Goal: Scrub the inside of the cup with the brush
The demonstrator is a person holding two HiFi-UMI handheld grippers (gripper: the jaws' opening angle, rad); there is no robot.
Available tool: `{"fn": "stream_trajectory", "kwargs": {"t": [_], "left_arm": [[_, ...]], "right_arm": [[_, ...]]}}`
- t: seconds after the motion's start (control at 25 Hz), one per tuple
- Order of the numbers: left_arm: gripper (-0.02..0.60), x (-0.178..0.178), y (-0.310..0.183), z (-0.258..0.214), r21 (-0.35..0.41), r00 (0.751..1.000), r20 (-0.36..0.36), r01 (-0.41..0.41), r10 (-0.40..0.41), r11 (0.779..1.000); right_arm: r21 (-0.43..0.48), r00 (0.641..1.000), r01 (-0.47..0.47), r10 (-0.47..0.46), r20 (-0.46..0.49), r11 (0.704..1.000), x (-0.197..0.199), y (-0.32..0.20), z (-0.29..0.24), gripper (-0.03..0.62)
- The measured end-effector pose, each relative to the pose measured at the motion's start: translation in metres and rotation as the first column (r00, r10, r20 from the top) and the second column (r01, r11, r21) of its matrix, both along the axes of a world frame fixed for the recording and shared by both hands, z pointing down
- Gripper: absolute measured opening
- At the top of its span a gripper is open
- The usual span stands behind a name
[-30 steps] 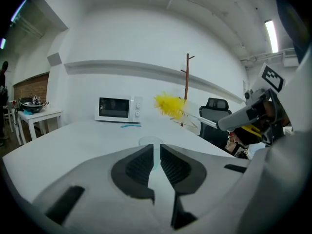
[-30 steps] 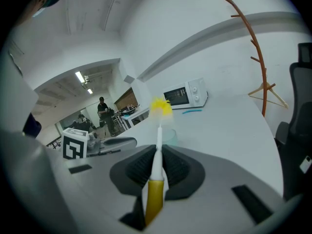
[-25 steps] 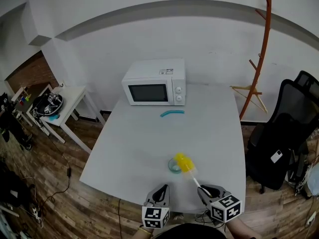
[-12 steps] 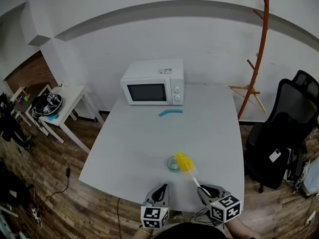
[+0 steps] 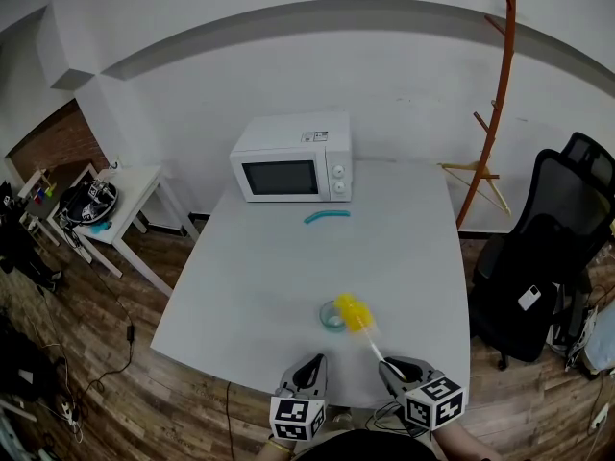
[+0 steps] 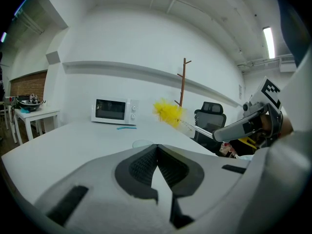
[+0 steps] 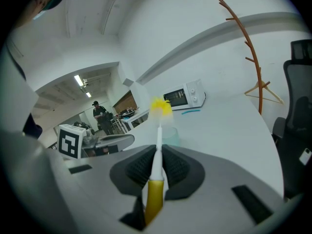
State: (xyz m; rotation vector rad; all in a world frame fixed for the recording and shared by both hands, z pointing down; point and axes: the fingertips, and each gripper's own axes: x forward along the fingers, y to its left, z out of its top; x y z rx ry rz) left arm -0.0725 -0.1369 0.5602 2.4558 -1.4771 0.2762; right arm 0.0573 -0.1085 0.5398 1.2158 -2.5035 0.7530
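Observation:
A small clear bluish cup [image 5: 334, 316] stands on the white table [image 5: 259, 277] near its front edge. My right gripper [image 5: 388, 367] is shut on the white-and-yellow handle of a brush [image 7: 156, 156]. The brush's yellow bristle head [image 5: 352, 312] hovers just above and to the right of the cup, outside it. In the right gripper view the bristles [image 7: 160, 108] sit above the cup [image 7: 169, 136]. My left gripper [image 5: 312, 368] is shut and empty, low at the table's front edge, left of the cup [image 6: 142, 144]. The brush head [image 6: 168, 112] shows in its view too.
A white microwave [image 5: 291, 170] stands at the table's back, with a teal strip [image 5: 327, 217] lying in front of it. An orange coat stand [image 5: 494, 94] and a black office chair [image 5: 548, 248] are to the right. A small side table [image 5: 110, 209] with items stands at the left.
The head view has shifted very slightly. Brush head, cup and both grippers keep nearly the same places.

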Motion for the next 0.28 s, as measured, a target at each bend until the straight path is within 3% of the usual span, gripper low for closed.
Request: {"fn": "stream_trajectory", "kwargs": {"t": [0.28], "left_arm": [[0.017,0.0046,0.0014,0.0008,-0.003,1.000,0.002,-0.007,0.007,1.000]], "right_arm": [[0.003,1.000,-0.004,0.004,0.004,1.000,0.0019,0.0005,0.0000,0.048]]}}
